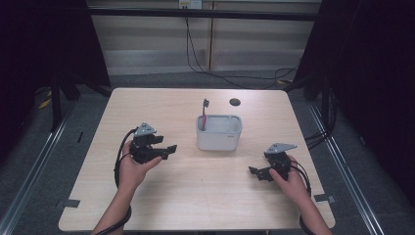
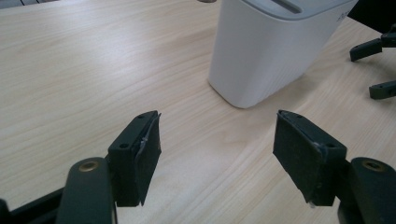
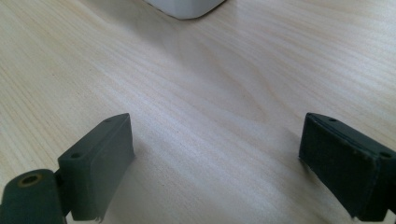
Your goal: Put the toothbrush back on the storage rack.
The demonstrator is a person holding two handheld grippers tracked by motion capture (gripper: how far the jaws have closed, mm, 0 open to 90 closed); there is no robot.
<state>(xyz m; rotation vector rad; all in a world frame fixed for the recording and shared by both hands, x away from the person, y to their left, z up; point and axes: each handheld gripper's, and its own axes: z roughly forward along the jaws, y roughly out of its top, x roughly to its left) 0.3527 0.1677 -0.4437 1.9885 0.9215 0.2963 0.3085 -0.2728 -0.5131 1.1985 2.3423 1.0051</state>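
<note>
High view | toothbrush (image 1: pixel 204 113) upright in white holder (image 1: pixel 219 142), head up | both tools spread, empty

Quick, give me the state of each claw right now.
Left claw: open, holding nothing, over the table near the white container.
Right claw: open, holding nothing, over bare wood.

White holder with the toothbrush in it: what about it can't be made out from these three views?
- High view: the white holder hides the toothbrush handle's lower end; anything else inside is too small and dim to tell.
- Left gripper view: the holder's top is cut off by the upper edge.
- Right gripper view: just a bottom corner shows, cut off by the upper edge.
</note>
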